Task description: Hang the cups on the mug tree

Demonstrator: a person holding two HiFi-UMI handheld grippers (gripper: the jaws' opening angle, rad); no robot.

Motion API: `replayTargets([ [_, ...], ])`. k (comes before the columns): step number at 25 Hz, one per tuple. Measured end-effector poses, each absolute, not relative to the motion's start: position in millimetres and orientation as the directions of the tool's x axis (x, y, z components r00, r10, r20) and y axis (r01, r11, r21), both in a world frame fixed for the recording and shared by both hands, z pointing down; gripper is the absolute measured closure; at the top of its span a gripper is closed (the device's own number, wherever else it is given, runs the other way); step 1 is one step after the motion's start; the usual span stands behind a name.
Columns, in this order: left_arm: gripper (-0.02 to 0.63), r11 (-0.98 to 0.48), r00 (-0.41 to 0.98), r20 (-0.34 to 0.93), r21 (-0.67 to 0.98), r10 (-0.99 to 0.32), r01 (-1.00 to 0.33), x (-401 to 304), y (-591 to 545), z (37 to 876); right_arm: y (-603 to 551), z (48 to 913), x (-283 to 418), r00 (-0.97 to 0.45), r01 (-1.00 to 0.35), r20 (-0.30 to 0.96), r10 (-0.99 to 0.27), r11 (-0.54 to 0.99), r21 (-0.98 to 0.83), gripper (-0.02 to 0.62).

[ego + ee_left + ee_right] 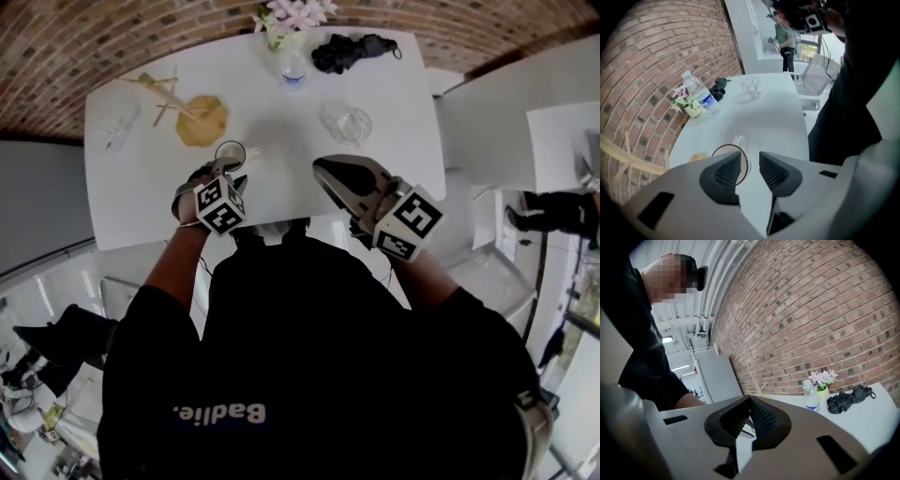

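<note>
A white cup with a dark rim [232, 153] stands upright on the white table [141, 206] near its front edge. My left gripper [229, 171] points steeply down right over it and is open. In the left gripper view the cup's rim [738, 151] shows behind the left finger [723, 176] and in the gap, with no pad pressing on it. The wooden mug tree [178, 105] stands at the back left, bare of cups. One clear glass cup [347, 123] sits at the right and another [116, 132] at the far left. My right gripper [325, 172] hovers level, shut and empty.
At the table's back edge stand a small vase of flowers [286, 19], a water bottle [293, 68] and a black bundle [352, 51]. A brick wall runs behind the table. White chairs [814, 75] stand off its right end, with a person beyond them.
</note>
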State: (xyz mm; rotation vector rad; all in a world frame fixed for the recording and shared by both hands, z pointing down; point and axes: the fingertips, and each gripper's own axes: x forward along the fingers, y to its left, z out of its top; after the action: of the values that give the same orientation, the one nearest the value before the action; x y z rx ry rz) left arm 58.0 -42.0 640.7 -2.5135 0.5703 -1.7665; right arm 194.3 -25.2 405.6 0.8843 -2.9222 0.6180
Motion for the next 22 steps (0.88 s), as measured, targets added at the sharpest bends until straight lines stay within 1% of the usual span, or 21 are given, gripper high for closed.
replayTargets([
  [3, 0.483, -0.951, 0.222, 0.940, -0.209, -0.260, -0.228, 54, -46, 660, -26, 408, 197, -0.827, -0.555, 0.150, -0.542, 0.746, -0.366, 0.568],
  [8, 0.483, -0.972, 0.167, 0.967, -0.165, -0.192, -0.166, 52, -46, 682, -21, 416, 200, -0.804, -0.592, 0.192, -0.563, 0.720, -0.363, 0.568],
  [12, 0.488, -0.981, 0.101, 0.978, -0.174, -0.182, -0.086, 47, -47, 693, -20, 415, 197, -0.774, -0.629, 0.215, -0.595, 0.688, -0.363, 0.568],
  [14, 0.512, -0.983, 0.079, 0.980, -0.180, -0.183, -0.043, 45, -48, 696, -19, 414, 193, -0.762, -0.643, 0.217, -0.610, 0.674, -0.363, 0.568],
  [19, 0.536, -0.988, 0.097, 0.984, -0.152, -0.148, 0.036, 46, -46, 698, -18, 413, 182, -0.726, -0.684, 0.235, -0.647, 0.639, -0.352, 0.568],
  [22, 0.540, -0.991, 0.132, 0.983, -0.132, -0.126, 0.037, 42, -47, 695, -17, 408, 177, -0.698, -0.711, 0.234, -0.676, 0.621, -0.330, 0.568],
])
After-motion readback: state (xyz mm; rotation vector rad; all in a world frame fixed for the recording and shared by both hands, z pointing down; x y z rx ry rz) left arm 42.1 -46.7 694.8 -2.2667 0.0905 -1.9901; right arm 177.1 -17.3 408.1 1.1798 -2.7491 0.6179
